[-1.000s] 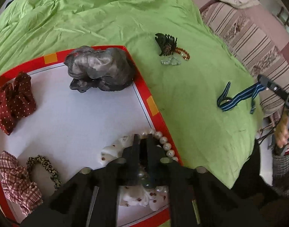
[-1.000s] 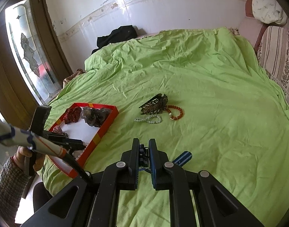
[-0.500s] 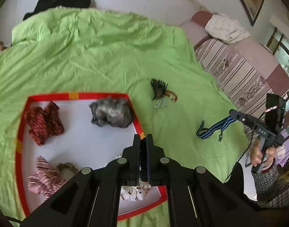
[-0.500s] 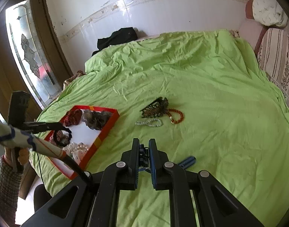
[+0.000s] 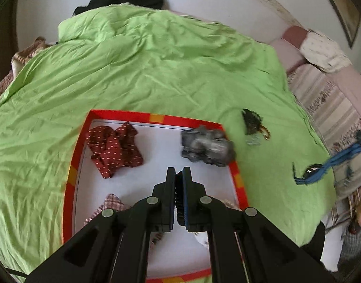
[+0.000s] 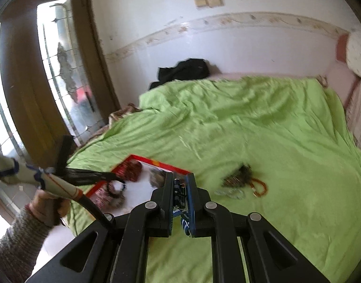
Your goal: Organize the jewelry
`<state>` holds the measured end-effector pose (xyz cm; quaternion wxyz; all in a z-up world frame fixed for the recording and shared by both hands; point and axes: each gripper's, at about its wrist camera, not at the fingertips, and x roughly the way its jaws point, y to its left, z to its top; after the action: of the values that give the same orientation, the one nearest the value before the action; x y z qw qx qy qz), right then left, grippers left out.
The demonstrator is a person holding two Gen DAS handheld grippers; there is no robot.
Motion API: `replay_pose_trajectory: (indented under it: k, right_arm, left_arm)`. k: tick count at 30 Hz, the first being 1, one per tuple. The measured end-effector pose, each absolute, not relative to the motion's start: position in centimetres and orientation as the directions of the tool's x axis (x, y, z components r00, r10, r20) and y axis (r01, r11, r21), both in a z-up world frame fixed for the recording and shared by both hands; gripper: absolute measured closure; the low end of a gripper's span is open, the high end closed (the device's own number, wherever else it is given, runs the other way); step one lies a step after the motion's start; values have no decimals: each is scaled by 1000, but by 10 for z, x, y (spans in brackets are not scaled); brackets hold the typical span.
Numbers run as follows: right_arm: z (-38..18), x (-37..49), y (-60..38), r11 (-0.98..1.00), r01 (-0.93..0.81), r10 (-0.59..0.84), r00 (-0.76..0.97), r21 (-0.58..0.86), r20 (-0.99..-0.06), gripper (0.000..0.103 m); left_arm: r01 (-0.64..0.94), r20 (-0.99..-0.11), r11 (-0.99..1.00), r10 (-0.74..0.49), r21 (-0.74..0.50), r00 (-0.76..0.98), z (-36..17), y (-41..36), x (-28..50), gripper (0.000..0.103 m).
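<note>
A red-rimmed white tray lies on the green bedspread. It holds a red dotted scrunchie, a grey scrunchie, a checked scrunchie and a white one mostly hidden behind my left gripper, which is shut and empty above the tray. My right gripper is shut on a blue striped band, which hangs in the air at the bed's right edge. A dark hair claw, an orange bead bracelet and a pale bead bracelet lie on the bedspread.
The tray also shows in the right wrist view, at the bed's near left corner. A black garment lies at the head of the bed. A striped sofa stands to the right, a glass door to the left.
My left gripper let go of the pearl string in the tray, shut and rose well above it. My right gripper lifted the blue striped band off the bedspread and swung toward the tray.
</note>
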<state>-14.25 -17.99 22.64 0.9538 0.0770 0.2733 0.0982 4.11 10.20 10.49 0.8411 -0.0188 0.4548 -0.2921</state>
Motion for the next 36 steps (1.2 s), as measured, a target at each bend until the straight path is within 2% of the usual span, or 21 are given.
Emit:
replay_pose_trajectory:
  k: [7, 13, 15, 17, 19, 22, 24, 28, 30, 31, 32, 34, 36]
  right_arm:
    - [227, -125, -147, 968, -179, 245, 822, 175, -514, 92]
    - [212, -119, -165, 982, -101, 174, 814, 161, -554, 92]
    - [207, -120, -174, 989, -62, 126, 816, 132, -564, 92]
    - [202, -120, -180, 996, -21, 66, 817, 85, -573, 92]
    - [191, -115, -183, 999, 10, 11, 803, 32, -595, 92]
    - [161, -102, -191, 999, 38, -28, 754, 1, -656, 92]
    - [142, -95, -198, 999, 46, -20, 723, 19, -691, 92]
    - [115, -87, -212, 993, 64, 27, 676, 96, -737, 90]
    - [114, -90, -218, 988, 98, 24, 678, 123, -735, 86]
    - [118, -94, -220, 984, 105, 31, 692, 143, -721, 76]
    - [121, -98, -219, 983, 103, 36, 706, 153, -708, 59]
    - [131, -105, -210, 985, 84, 38, 749, 152, -662, 42]
    - [137, -105, -192, 989, 27, 75, 765, 147, -639, 42]
  left_arm:
    - [416, -780, 859, -470, -296, 414, 78, 102, 60, 97]
    - [387, -804, 882, -427, -269, 413, 57, 96, 71, 95]
    - [383, -810, 887, -416, -260, 414, 54, 95, 71, 89]
    - [376, -815, 896, -393, -236, 426, 53, 94, 70, 67]
    - [371, -809, 900, -388, -229, 442, 55, 95, 67, 57]
    - [379, -788, 887, -425, -265, 444, 63, 99, 60, 53]
    - [380, -780, 885, -432, -270, 452, 69, 102, 55, 49]
    - [380, -757, 886, -437, -267, 486, 88, 109, 36, 47]
    - [351, -744, 901, -414, -254, 524, 97, 115, 26, 46]
    - [330, -739, 911, -397, -247, 545, 101, 119, 21, 43]
    - [290, -728, 927, -368, -238, 578, 107, 125, 14, 38]
    - [222, -712, 948, -318, -228, 627, 112, 133, 2, 35]
    - [177, -691, 958, -286, -225, 664, 113, 137, -7, 34]
